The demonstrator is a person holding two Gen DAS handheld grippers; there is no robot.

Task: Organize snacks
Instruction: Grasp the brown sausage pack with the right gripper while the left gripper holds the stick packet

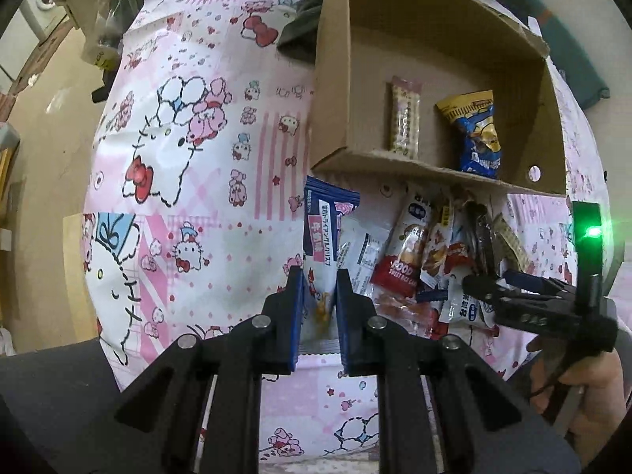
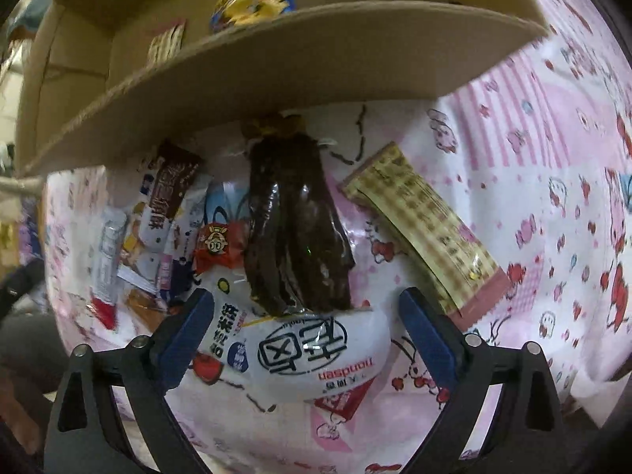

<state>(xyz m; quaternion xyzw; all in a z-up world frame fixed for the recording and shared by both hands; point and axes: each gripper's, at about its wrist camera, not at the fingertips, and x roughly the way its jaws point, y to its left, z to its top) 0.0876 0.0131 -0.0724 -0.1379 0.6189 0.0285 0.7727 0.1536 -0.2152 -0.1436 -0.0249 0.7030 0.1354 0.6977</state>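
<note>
The left claw (image 1: 319, 296) is clamped on a blue-and-white snack packet (image 1: 320, 237), lifted just left of the pile. The cardboard box (image 1: 331, 79) holds only two items so far, a checkered wafer bar (image 1: 405, 118) and a blue-and-yellow snack bag (image 1: 476, 134). Most snacks remain heaped on the Hello Kitty bedsheet (image 1: 189, 181). The right claw (image 2: 304, 324) gapes wide around a white rice-cracker packet (image 2: 300, 351), not yet gripping.

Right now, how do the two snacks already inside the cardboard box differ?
The checkered bar is long, thin and flat, pale beige with pink ends; the blue-and-yellow bag is wider, puffy and crinkled. The checkered bar lies left in the cardboard box, the blue-and-yellow bag to its right, apart from it. Both are sealed and lie lengthwise on the box floor.
</note>
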